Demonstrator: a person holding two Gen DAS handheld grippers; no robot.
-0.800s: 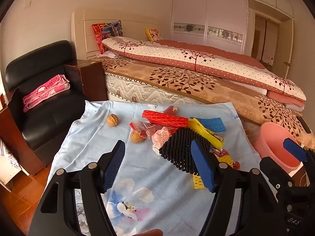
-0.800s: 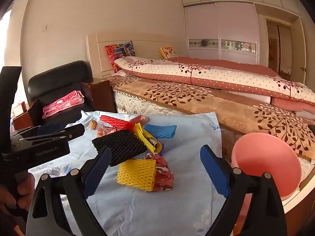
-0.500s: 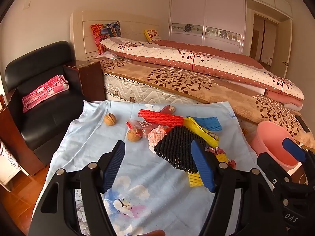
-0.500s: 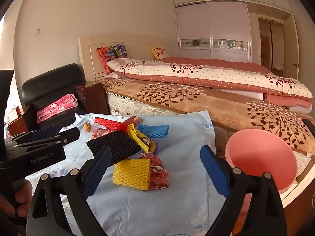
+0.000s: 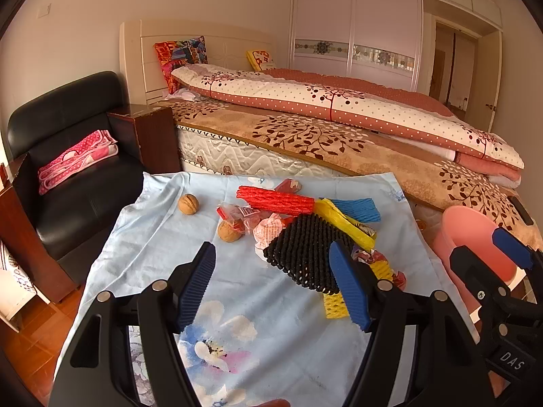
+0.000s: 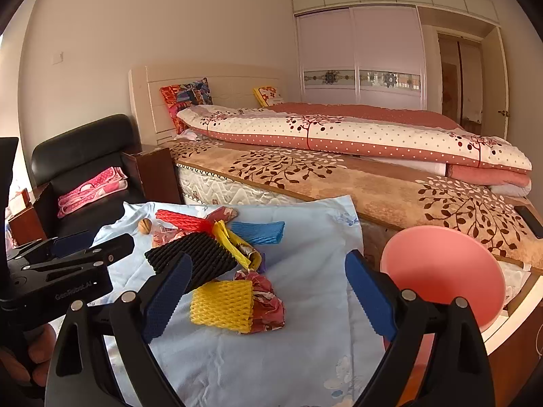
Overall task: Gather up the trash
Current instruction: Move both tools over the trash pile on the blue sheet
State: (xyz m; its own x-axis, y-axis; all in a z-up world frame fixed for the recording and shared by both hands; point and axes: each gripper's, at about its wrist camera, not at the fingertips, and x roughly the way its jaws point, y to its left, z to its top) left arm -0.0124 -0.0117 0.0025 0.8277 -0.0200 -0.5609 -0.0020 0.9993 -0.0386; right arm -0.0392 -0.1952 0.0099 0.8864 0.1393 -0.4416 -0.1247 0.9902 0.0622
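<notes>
A pile of trash lies on a light blue flowered cloth (image 5: pixel 159 237): a black foam net (image 5: pixel 302 254), a red net (image 5: pixel 275 200), a blue net (image 5: pixel 356 208), a yellow net (image 6: pixel 222 302), crumpled wrappers (image 6: pixel 266 302) and two walnuts (image 5: pixel 188 204). A pink bin (image 6: pixel 444 274) stands at the cloth's right edge. My left gripper (image 5: pixel 271 285) is open and empty, above the cloth just short of the black net. My right gripper (image 6: pixel 268 295) is open and empty, near the yellow net (image 5: pixel 334 305). It shows at the right in the left wrist view (image 5: pixel 488 271).
A bed (image 5: pixel 339 129) with a patterned quilt runs behind the cloth. A black armchair (image 5: pixel 68 156) with a pink towel stands at the left, beside a dark wooden nightstand (image 5: pixel 149 135). A wardrobe (image 5: pixel 356 34) stands at the back.
Both grippers have drawn back and risen a little, so the trash pile sits slightly farther off in both views. Both stay open. Nothing on the cloth has moved.
</notes>
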